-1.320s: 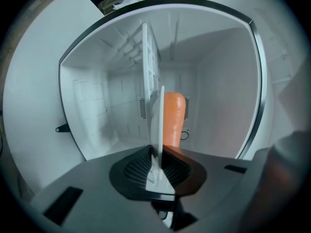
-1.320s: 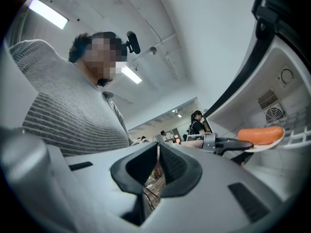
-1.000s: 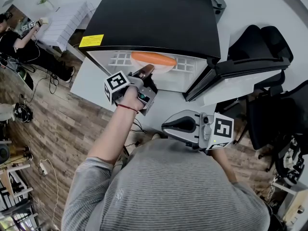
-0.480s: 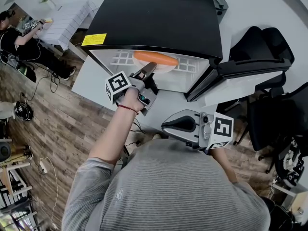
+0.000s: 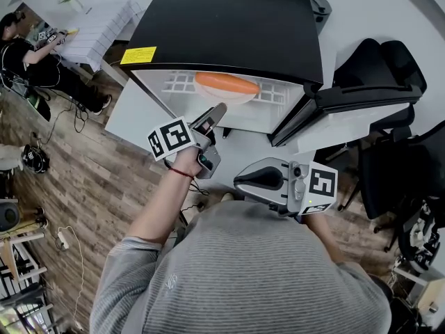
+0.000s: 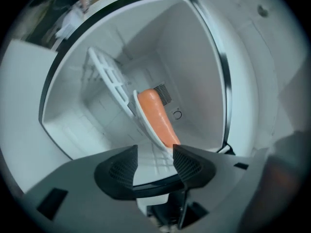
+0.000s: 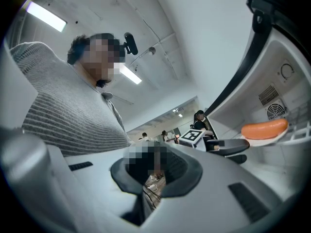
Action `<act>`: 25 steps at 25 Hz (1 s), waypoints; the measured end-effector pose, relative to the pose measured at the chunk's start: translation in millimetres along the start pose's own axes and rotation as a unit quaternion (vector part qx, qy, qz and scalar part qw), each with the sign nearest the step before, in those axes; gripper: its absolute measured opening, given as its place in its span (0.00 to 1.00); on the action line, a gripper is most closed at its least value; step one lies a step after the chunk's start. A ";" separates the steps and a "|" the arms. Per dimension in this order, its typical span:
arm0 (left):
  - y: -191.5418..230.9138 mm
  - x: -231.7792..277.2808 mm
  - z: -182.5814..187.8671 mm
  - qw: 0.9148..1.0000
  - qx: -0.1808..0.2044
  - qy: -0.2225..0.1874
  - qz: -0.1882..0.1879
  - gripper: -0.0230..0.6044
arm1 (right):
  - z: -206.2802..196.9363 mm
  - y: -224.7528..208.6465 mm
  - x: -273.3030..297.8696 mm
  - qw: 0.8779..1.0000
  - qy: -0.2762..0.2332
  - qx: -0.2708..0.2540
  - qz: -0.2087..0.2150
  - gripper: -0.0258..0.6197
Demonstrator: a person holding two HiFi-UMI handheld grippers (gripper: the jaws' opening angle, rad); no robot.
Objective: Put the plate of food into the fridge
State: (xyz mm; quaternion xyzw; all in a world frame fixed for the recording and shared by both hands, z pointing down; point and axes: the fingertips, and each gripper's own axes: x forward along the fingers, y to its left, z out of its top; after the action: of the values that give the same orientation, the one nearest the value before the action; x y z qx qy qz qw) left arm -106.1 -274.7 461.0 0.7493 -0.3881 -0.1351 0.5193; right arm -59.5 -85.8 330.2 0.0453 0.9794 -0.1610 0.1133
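Inside the fridge (image 5: 229, 26): the plate (image 5: 227, 100) with its orange food (image 5: 226, 83) rests on the white shelf (image 5: 179, 84), within the cabinet as far as I can see.
Left gripper (image 5: 214, 113): at the fridge mouth, just in front of the plate's near rim. Its fingers (image 6: 121, 166) have just been opening and now stand wide apart, pressing on nothing. The rim shows just past the tips, and I cannot tell whether it reaches in between them.
Right gripper (image 5: 261, 179): low by the person's chest, well apart from the fridge, with its fingers together and nothing in them.
Door (image 5: 361, 99): swung open on the right side.
Step in hand: the release. I judge that the plate is set down and let go, so the placing itself looks done.
Next move: I would draw the left gripper straight back out of the opening, fingers kept wide and level, so that neither catches the rim and drags the plate off the shelf.
After that: the door probably wants closing, though the task does not ask for it. The right gripper is nearer to it.
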 end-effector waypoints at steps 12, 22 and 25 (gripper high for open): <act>-17.8 -31.2 9.2 0.631 0.736 0.043 0.241 0.37 | -1.6 -2.5 -3.7 1.000 0.004 -0.007 -0.012 0.06; -33.6 2.8 -0.9 0.437 0.861 0.082 0.249 0.20 | 0.9 1.0 -11.9 1.000 -0.003 -0.009 -0.023 0.06; -32.8 9.8 -2.0 0.420 0.868 0.096 0.248 0.20 | 2.8 1.9 -14.8 1.000 -0.008 -0.008 -0.026 0.06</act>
State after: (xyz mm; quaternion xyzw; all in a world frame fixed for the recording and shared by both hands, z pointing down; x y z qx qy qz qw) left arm -83.9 -275.2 434.8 0.6820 -0.4164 0.4804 -0.3616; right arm -44.3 -85.7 330.5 0.0179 0.9805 -0.1562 0.1175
